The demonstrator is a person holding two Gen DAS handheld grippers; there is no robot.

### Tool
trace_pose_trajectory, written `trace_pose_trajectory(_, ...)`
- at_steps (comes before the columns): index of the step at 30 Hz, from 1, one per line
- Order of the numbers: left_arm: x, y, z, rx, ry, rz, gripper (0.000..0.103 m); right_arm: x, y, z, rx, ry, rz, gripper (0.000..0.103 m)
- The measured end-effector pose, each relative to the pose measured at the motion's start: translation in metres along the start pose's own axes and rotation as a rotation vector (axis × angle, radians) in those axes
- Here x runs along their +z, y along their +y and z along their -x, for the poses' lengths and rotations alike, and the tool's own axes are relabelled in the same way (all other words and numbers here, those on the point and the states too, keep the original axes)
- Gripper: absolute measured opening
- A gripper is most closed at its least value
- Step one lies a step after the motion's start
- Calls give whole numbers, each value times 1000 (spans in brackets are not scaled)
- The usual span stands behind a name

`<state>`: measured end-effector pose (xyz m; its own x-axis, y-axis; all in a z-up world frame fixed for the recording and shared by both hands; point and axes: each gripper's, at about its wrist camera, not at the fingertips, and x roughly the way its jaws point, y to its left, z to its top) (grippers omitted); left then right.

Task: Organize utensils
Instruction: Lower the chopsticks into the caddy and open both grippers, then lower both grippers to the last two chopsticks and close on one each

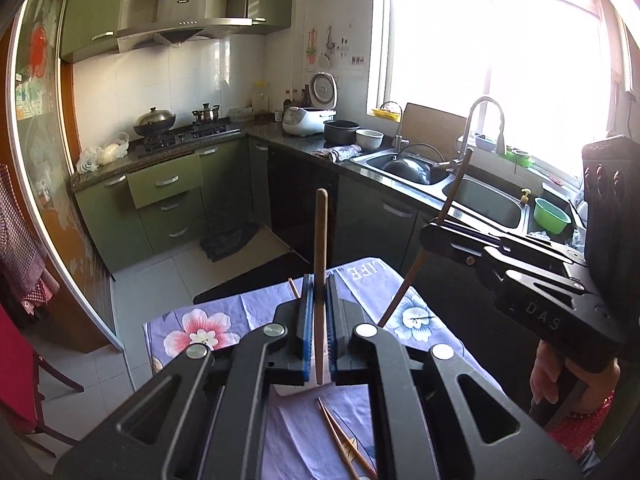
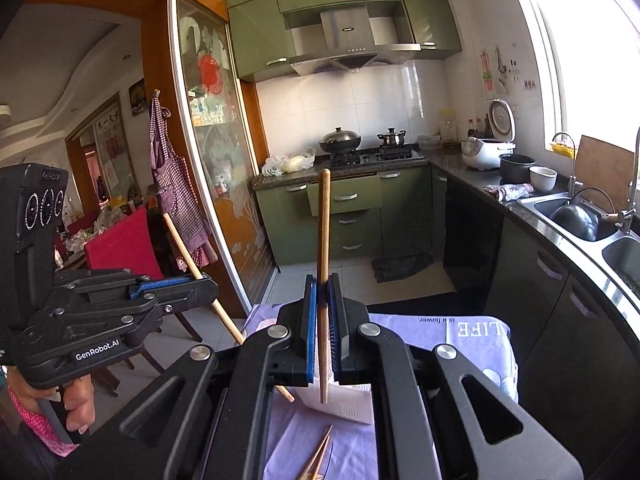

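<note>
Left gripper (image 1: 318, 328): fingers pressed together on a chopstick (image 1: 320, 280), pinching it near its lower half in the lower centre of the left wrist view.
Left chopstick axis: nearly upright, top end well above the blue pads, bottom end hanging just over a white holder (image 1: 298, 390) that peeks out under the fingers.
Right gripper (image 2: 323, 328): fingers likewise closed on a second chopstick (image 2: 323, 280), in the lower centre of the right wrist view.
Right chopstick axis: close to vertical, with a slight lean; its lower tip sits in front of the white holder (image 2: 348, 404), whether inside or just above it I cannot tell.
Key relation: the holder lies directly below both tips, so the move that seems to come is a straight drop along each stick's long axis; neither hand looks clearly nearer.
Loose chopsticks (image 1: 346, 440): a pair lies flat on the flowered cloth (image 1: 200, 332), at the bottom of the frame, near the holder and not yet gathered.
Risk, as a guess: the sticks may tilt on release and miss the holder's mouth.
</note>
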<state>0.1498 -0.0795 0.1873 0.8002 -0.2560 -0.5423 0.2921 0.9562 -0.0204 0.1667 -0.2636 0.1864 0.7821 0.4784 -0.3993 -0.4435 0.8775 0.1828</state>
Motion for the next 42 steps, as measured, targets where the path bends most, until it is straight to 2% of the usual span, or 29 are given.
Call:
trace_pose_trajectory(5, 16, 8, -34, 47, -11, 19, 6, 7, -7, -41, -55, 24, -9, 6)
trace_pose_trajectory(11, -5, 16, -86, 71, 94, 33, 6, -21, -14, -95, -89, 142, 0, 7)
trace_pose_trajectory(15, -23, 18, -102, 75, 145, 24, 7, -39, -20, -114, -89, 194, 5, 7)
trace_pose_trajectory(17, -28, 17, -103, 70, 156, 17, 8, -43, -21, -114, -85, 197, 1, 7)
trace_pose_trajectory(19, -30, 17, -99, 69, 154, 15, 14, -43, -21, -110, -81, 195, 2, 8)
trace_pose_trajectory(23, -30, 13, -78, 57, 121, 11, 23, -38, -12, -79, -56, 135, 8, 9)
trace_pose_trajectory(25, -33, 9, -63, 51, 103, 7, 31, -35, -7, -52, -39, 84, 13, 14)
trace_pose_trajectory(27, -43, 3, -50, 58, 106, -3, 48, -38, -3, -23, -28, 46, 18, 26)
trace_pose_trajectory(28, -51, 0, -45, 57, 115, -3, 51, -42, -3, -10, -24, 37, 20, 26)
trace_pose_trajectory(30, -74, -4, -46, 46, 157, 2, 53, -59, -5, 9, -23, 40, 22, 28)
trace_pose_trajectory(32, -103, -4, -59, 9, 239, 34, 53, -83, -10, 18, -37, 75, 19, 29)
trace_pose_trajectory(35, -148, -4, -97, -38, 389, 87, 53, -125, -24, 25, -70, 141, -3, 30)
trace_pose_trajectory(37, -176, -2, -124, -39, 476, 125, 52, -152, -39, 26, -89, 184, -41, 30)
trace_pose_trajectory(40, -208, 0, -158, -41, 589, 162, 37, -183, -64, 29, -106, 231, -110, 30)
trace_pose_trajectory(42, -221, 0, -173, -37, 635, 180, 36, -198, -79, 30, -116, 252, -150, 30)
